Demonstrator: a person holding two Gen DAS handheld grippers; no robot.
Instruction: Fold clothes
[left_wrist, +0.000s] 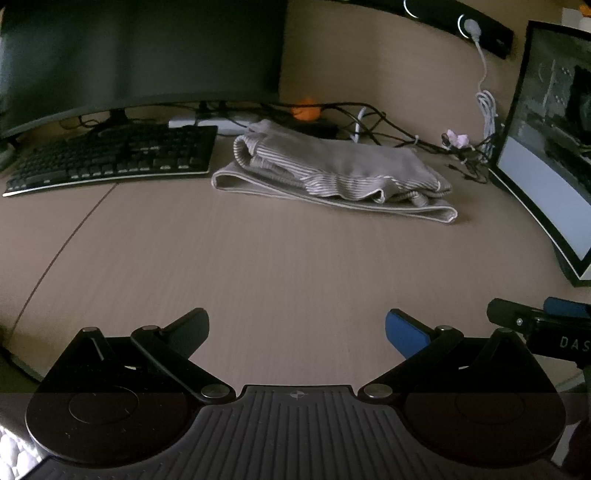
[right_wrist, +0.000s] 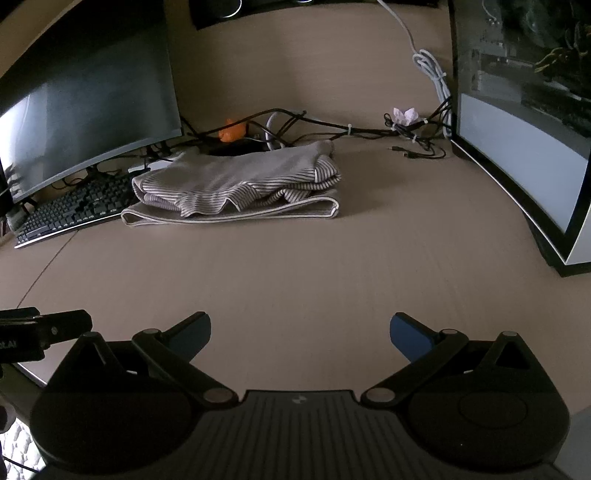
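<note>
- Striped garment (left_wrist: 332, 173) lying in a layered, compact bundle on the bench (left_wrist: 277, 266), well ahead of both pairs of fingers, between keyboard (left_wrist: 110, 158) and right-hand monitor (left_wrist: 546, 155)
- Long axis running side to side across both views, nearer edge a doubled band facing the cameras, ribbed folds stacked on top
- Left gripper (left_wrist: 297, 328) spread wide, holding nothing, bare bench between the fingers (left_wrist: 404, 334)
- Right gripper (right_wrist: 300, 332) likewise spread wide and empty, blue-padded fingers (right_wrist: 410, 338) apart over bare bench
- Seen from the left wrist, bundle sitting ahead and slightly right of centre; from the right wrist, same garment (right_wrist: 236, 184) ahead and left of centre, so placed roughly between the two, neither plainly nearer
- Grippers side by side at the near edge, each catching the tip of the other at its frame border
- Cables (right_wrist: 332, 127) and a small orange object (right_wrist: 231, 131) just behind the bundle, apart from it
- Judged from the layering: garment lying already folded over on itself, though loosely; same scene fitting either a finished fold with grippers drawn clear or a half-folded piece awaiting another turn
</note>
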